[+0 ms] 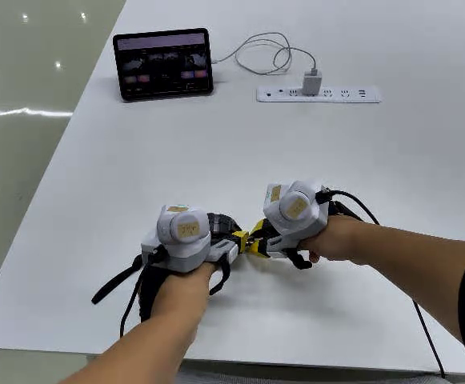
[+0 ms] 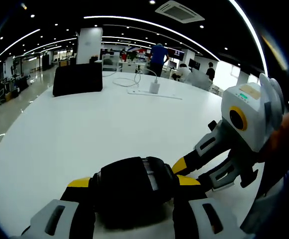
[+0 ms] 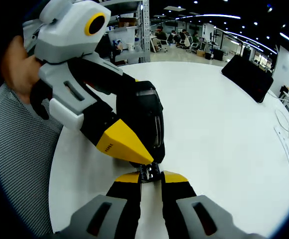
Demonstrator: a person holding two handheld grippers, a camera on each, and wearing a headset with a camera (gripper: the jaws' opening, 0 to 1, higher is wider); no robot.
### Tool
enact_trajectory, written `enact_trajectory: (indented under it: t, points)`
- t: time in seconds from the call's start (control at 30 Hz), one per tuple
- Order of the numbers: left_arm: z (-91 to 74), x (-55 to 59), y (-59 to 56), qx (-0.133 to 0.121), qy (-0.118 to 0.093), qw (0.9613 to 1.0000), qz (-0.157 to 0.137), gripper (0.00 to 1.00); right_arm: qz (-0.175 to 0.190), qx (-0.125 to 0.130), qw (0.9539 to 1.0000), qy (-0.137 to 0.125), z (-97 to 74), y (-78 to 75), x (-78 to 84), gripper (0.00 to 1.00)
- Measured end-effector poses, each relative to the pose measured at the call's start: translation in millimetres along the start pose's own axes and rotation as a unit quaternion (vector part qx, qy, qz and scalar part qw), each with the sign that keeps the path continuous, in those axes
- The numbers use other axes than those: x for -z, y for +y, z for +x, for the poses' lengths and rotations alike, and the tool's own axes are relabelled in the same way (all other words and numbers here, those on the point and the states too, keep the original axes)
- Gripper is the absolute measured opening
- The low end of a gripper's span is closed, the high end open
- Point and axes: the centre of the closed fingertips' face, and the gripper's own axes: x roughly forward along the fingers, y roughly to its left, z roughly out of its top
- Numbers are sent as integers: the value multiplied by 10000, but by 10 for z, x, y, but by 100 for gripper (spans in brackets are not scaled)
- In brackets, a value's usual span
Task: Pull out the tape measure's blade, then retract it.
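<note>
The left gripper is clamping the black tape measure by its case, low on the white table close to the person. The right gripper is pinching the blade's end hook at the case mouth. Judgement: pull-out is just beginning. The next move calls for the right gripper drawing straight away while the left is bracing the case.

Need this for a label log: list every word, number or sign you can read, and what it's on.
No text is legible.
Tablet screen: too small to read.
Power strip markings: too small.
Stickers atop left gripper and right gripper: blurred.
Dark print on the left gripper's yellow jaw: blurred.
</note>
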Motion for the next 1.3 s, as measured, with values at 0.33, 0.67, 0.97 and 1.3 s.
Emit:
enact_trajectory:
  t: [0.33,0.67,0.97,1.3]
  points:
    - [-4,1,-3,23,3,10000,-13,59,8,-10,10000,-6,32,4,-30,11]
    - [0,-1,3,36,-4,10000,-20,59,10,-18,10000,-19,37,-7,-33,11]
    - [1,14,-13,204,187,9996,9,61,-87,12,10000,4,42,4,-32,12]
    - [-106,-186,224,485,-47,9984,280,96,120,235,9996,-66,-138,-9,9,12]
